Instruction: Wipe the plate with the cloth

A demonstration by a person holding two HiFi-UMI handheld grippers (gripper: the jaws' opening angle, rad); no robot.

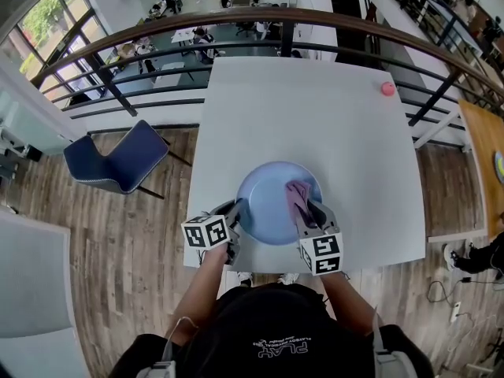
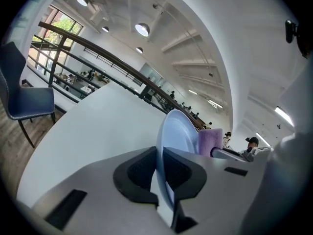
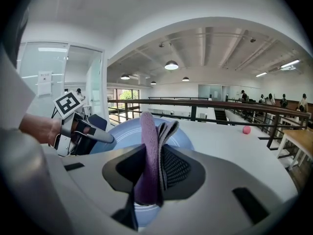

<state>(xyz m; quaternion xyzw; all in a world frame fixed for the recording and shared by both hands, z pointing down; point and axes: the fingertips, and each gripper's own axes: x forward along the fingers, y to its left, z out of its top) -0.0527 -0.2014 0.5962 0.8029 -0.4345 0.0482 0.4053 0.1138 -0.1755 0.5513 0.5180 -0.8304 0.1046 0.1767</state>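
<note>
A pale blue plate (image 1: 272,207) lies near the front edge of the white table (image 1: 315,109). My left gripper (image 1: 236,215) is shut on the plate's left rim; in the left gripper view the plate (image 2: 177,131) stands on edge between the black pads (image 2: 139,173). My right gripper (image 1: 305,215) is shut on a folded purple cloth (image 1: 296,197) that rests on the right half of the plate. Seen from the right gripper, the cloth (image 3: 148,151) sticks up between the jaws, with the plate (image 3: 122,131) behind it and the left gripper (image 3: 80,131) on its far side.
A small pink ball (image 1: 387,89) lies at the table's far right corner. A blue chair (image 1: 118,164) stands on the wooden floor left of the table. A curved railing (image 1: 260,22) runs behind the table, and a wooden table edge (image 1: 484,156) shows at the right.
</note>
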